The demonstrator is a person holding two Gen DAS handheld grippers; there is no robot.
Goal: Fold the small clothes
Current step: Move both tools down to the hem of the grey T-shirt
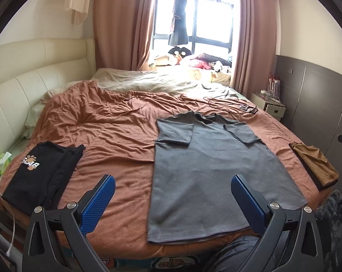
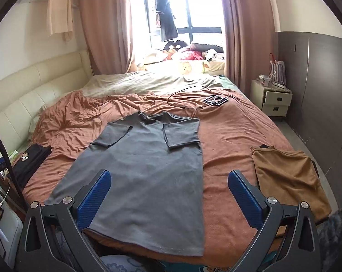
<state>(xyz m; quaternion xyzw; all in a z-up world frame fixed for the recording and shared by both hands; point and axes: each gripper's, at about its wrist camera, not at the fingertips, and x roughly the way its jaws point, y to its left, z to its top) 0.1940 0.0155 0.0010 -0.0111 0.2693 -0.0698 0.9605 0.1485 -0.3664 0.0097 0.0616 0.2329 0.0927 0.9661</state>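
Your left gripper [image 1: 172, 189] and right gripper [image 2: 169, 184] both hang with jaws spread wide, holding nothing. The grey shirt [image 1: 207, 170] lies flat on the bed [image 1: 116, 136], sleeves folded in. It looks soft and limp; pinch the near hem corners.

Your left wrist camera looks from the foot of the bed toward the bright window [image 1: 193, 22] at 12 o'clock, high above the rust-brown bedspread [image 1: 116, 136]. Your right wrist camera faces the same way from slightly further right. Both share the flat grey short-sleeved T-shirt [image 1: 207, 170], centred at 12 o'clock.
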